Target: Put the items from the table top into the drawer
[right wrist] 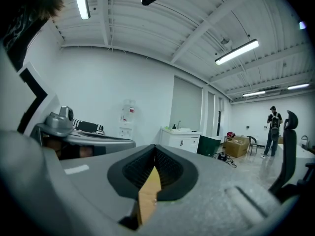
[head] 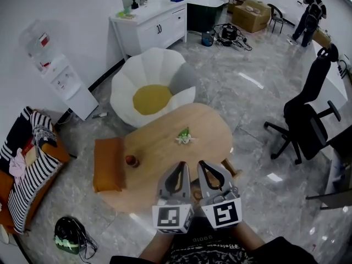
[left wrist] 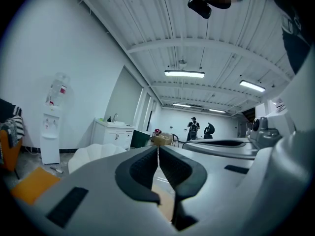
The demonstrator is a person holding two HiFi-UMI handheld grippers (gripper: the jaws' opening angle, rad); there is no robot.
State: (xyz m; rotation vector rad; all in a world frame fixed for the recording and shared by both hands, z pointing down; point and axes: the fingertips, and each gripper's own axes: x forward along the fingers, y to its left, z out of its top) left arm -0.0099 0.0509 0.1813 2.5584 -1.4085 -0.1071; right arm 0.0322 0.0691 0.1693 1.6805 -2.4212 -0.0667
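Left gripper (left wrist: pixel 158 148) is held level, its jaws pressed together with nothing between them. Right gripper (right wrist: pixel 154 151) is held just beside it at the right, tipped slightly down, jaws likewise closed on nothing. Both are kept side by side over the near edge of the wooden table (head: pixel 159 143), and the hands are mostly hidden below the marker cubes. A small red round item (head: pixel 131 160) is seen at the table's left end, near an orange part (head: pixel 107 166) (drawer or not, cannot be told). A green-and-white item (head: pixel 185 136) lies farther off, mid-table. A white flower-shaped chair (head: pixel 148 73) stands beyond the far edge.
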